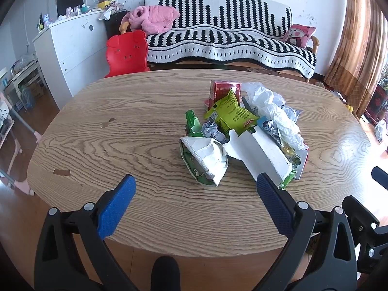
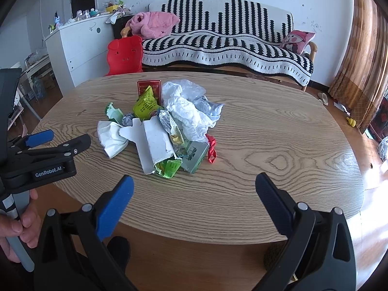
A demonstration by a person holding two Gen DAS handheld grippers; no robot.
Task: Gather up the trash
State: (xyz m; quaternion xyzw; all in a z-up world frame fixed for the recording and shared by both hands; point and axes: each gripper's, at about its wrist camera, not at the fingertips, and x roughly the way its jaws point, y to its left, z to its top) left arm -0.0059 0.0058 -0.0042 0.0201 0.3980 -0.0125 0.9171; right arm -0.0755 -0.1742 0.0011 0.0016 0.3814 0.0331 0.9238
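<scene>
On the tabletop (image 2: 278,145) the trash pile (image 2: 165,126) lies uncollected; my left gripper (image 1: 195,185) and right gripper (image 2: 194,185) are wide open, holding nothing.

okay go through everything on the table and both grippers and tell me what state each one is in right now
left gripper: jaws open, holding nothing
right gripper: jaws open, holding nothing
white carton: torn open, flattened, lying on the pile
white plastic bag: crumpled
yellow-green snack wrapper: opened, crumpled
red box: upright at the back of the pile
red balloon: deflated, lying flat beside the pile
table: veneer chipped in spots
</scene>
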